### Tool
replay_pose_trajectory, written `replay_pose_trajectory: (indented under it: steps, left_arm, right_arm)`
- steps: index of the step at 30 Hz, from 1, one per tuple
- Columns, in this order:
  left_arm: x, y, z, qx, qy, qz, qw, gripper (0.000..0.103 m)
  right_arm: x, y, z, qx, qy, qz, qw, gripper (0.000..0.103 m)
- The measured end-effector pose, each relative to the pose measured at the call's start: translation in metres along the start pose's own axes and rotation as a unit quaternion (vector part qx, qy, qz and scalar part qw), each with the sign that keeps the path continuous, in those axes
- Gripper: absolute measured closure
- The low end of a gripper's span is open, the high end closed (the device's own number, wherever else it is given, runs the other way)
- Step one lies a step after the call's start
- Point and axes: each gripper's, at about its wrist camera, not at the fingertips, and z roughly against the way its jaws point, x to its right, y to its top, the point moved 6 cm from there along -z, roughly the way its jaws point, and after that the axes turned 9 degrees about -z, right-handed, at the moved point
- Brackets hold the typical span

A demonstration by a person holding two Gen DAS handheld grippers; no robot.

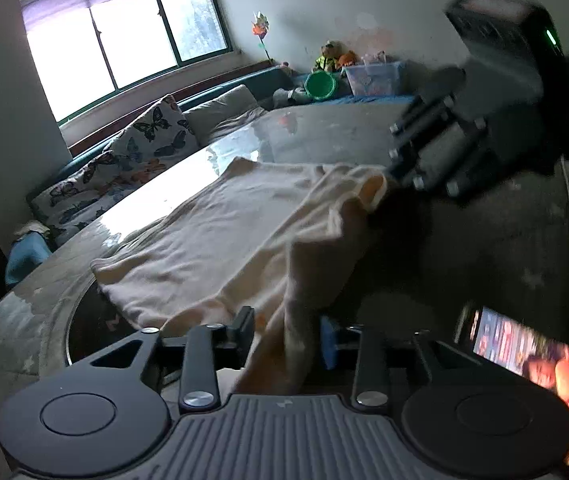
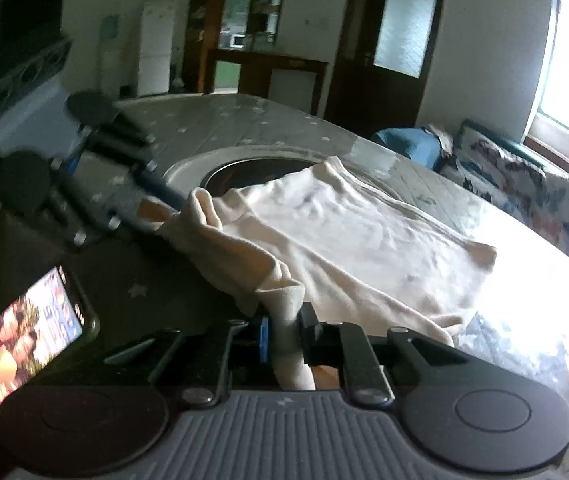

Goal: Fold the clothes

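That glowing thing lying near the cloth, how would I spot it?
Start at the big grey table with the cream garment spread on it. On the dark side, beside the right tongs, lies a phone. It is the only lit, colourful screen there.

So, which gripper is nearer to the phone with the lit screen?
Hard to call. The phone lies between them: right of the left gripper, left of the right gripper. Both grip the cream garment.
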Motion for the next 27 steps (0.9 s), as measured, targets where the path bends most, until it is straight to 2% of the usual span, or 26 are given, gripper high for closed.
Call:
replay_pose_trajectory:
  steps: [4,9,11,14,18,27]
  left_arm:
    - [0.005,-0.008,0.001,-0.012,0.009,-0.024,0.9996,0.064]
    - [0.006,-0.014,-0.002,-0.017,0.021,-0.043,0.9987,0.066]
    - [0.004,-0.015,-0.003,-0.018,0.022,-0.039,0.9988,0.079]
    - [0.0,-0.015,-0.004,-0.017,0.022,-0.021,0.9994,0.09]
    - [-0.003,-0.013,0.001,-0.01,0.025,-0.002,0.9996,0.092]
    - [0.003,-0.001,0.034,0.012,0.015,0.023,0.9996,0.093]
  right_arm:
    - [0.003,0.001,-0.001,0.0,-0.001,-0.011,1.0,0.089]
    - [-0.001,-0.002,-0.004,-0.002,-0.013,0.009,1.0,0.088]
    - [-0.004,-0.005,-0.004,-0.003,-0.016,0.019,1.0,0.088]
    - [-0.009,-0.009,-0.004,-0.001,-0.019,0.025,1.0,0.087]
    - [-0.015,-0.009,0.008,0.007,-0.015,0.025,1.0,0.092]
    - [-0.03,-0.011,0.04,0.017,0.002,0.027,0.999,0.093]
